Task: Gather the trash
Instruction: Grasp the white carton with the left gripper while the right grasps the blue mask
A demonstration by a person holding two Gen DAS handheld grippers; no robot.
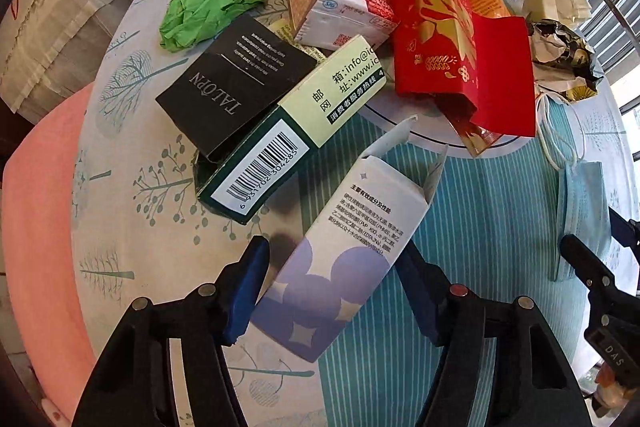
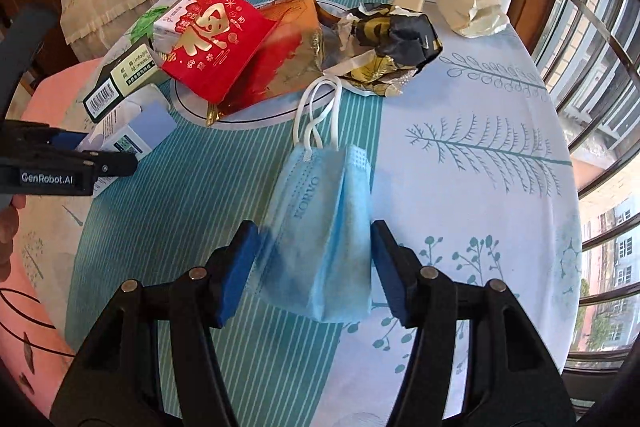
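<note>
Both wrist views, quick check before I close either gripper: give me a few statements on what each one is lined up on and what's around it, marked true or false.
1. The left gripper has the white and purple carton between its fingers. True.
2. The right gripper straddles the green crumpled paper. False: it straddles the blue face mask; the green paper lies far across the table.
3. The mask's white ear loops point away from the right gripper. True.
4. The black TALOPN box lies under the barcode box. False: it rests on top of it.
5. The red envelope rests partly on the white plate. True.
</note>
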